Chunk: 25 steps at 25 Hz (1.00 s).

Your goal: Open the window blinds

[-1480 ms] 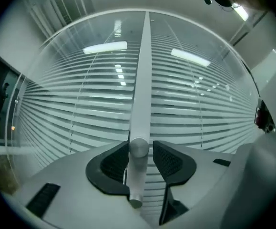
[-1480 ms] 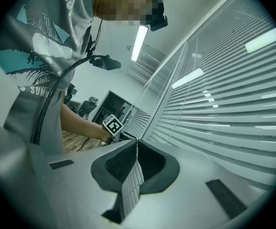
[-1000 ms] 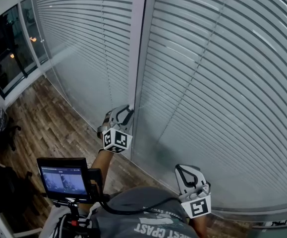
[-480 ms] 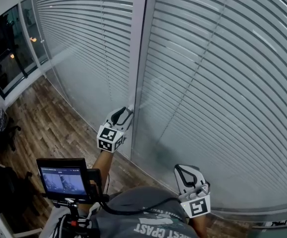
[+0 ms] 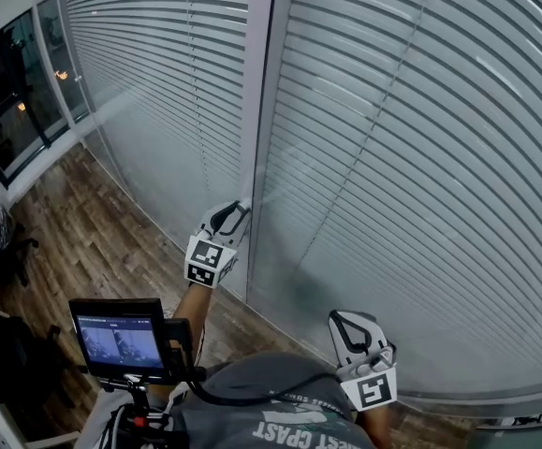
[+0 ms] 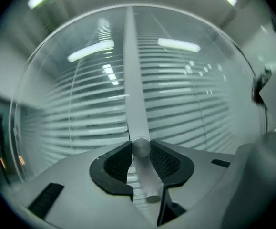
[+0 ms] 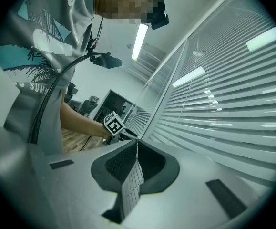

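Grey slatted blinds (image 5: 420, 157) cover the glass ahead, their slats lying nearly flat against it. A pale tilt wand (image 6: 134, 104) hangs in front of the window post. My left gripper (image 5: 239, 208) points level at it, and its jaws have just been closing with the wand's lower part pinched between the black pads (image 6: 164, 159). My right gripper (image 5: 351, 320) is lower and nearer my body, close to the right blind. Its jaws (image 7: 137, 147) meet with nothing between them. The left gripper (image 7: 121, 133) also shows in the right gripper view, at the post.
A grey window post (image 5: 263, 92) separates the two blind panels (image 5: 158, 82). A small monitor (image 5: 121, 337) sits on a rig at my chest. Wooden floor (image 5: 83, 232) runs to the left, toward a dark uncovered window (image 5: 8, 110).
The left gripper has rolled about its own axis on the wand, its marker cube swinging to the left. The right gripper has stayed where it was.
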### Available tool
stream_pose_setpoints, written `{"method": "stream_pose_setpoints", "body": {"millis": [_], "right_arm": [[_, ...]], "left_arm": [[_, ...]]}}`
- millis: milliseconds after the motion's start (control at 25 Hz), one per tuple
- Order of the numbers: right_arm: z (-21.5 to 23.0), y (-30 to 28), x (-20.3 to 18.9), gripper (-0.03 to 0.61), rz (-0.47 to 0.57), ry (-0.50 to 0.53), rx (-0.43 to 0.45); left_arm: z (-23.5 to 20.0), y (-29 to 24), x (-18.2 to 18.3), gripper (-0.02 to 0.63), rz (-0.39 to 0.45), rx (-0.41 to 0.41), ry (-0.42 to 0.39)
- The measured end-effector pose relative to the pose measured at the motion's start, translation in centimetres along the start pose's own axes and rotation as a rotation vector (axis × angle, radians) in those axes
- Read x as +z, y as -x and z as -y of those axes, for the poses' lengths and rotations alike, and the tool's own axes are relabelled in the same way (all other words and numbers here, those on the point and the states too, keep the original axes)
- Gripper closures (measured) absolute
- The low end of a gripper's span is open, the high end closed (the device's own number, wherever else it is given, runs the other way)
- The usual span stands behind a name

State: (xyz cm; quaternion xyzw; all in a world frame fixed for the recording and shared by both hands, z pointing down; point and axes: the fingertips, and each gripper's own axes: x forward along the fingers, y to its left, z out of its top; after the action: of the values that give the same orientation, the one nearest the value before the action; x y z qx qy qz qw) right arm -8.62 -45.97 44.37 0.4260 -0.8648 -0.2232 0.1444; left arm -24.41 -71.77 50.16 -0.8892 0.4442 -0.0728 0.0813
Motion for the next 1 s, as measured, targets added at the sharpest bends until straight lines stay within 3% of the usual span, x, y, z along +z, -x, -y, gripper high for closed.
{"method": "stream_pose_setpoints", "body": {"millis": [80,120,160,200,280,360,400,520,560,600,880,960,1000], "right_arm": [[0.0,-0.1,0.0,0.574,0.002,0.007,0.005],[0.1,-0.1,0.0,0.572,0.001,0.011,0.009],[0.1,-0.2,-0.1,0.572,0.003,0.010,0.009],[0.2,-0.2,0.0,0.574,0.006,0.004,0.008],[0.3,-0.3,0.0,0.572,0.008,0.002,0.011],[0.3,-0.3,0.0,0.574,0.001,0.007,0.015],[0.3,-0.2,-0.1,0.574,-0.001,0.008,0.015],[0.4,0.0,-0.1,0.572,-0.008,0.013,0.013],[0.4,0.0,0.0,0.574,-0.008,0.015,0.012],[0.4,0.1,0.0,0.574,-0.009,0.014,0.011],[0.2,0.3,0.0,0.574,-0.012,0.007,0.005],[0.3,0.3,0.0,0.572,-0.016,0.009,0.007],[0.4,0.3,-0.1,0.572,-0.019,0.007,0.006]], "left_arm": [[0.6,-0.2,-0.2,0.489,-0.139,0.098,-0.504],[0.8,-0.4,-0.1,0.489,-0.184,0.126,-0.684],[1.0,-0.5,0.1,0.489,-0.200,0.135,-0.770],[1.1,-0.5,0.3,0.489,-0.194,0.135,-0.786],[1.1,-0.4,0.2,0.489,-0.170,0.134,-0.735],[1.1,-0.4,0.0,0.489,-0.133,0.109,-0.586],[1.0,-0.3,0.0,0.488,-0.095,0.081,-0.438],[0.6,0.2,0.5,0.462,0.043,-0.019,0.106],[0.5,0.2,0.5,0.462,0.063,-0.039,0.214],[0.4,0.2,0.4,0.462,0.070,-0.048,0.272],[0.1,0.0,0.3,0.485,0.123,-0.066,0.455],[0.1,0.0,0.6,0.488,0.126,-0.061,0.416],[0.2,0.0,0.6,0.488,0.105,-0.040,0.309]]}}
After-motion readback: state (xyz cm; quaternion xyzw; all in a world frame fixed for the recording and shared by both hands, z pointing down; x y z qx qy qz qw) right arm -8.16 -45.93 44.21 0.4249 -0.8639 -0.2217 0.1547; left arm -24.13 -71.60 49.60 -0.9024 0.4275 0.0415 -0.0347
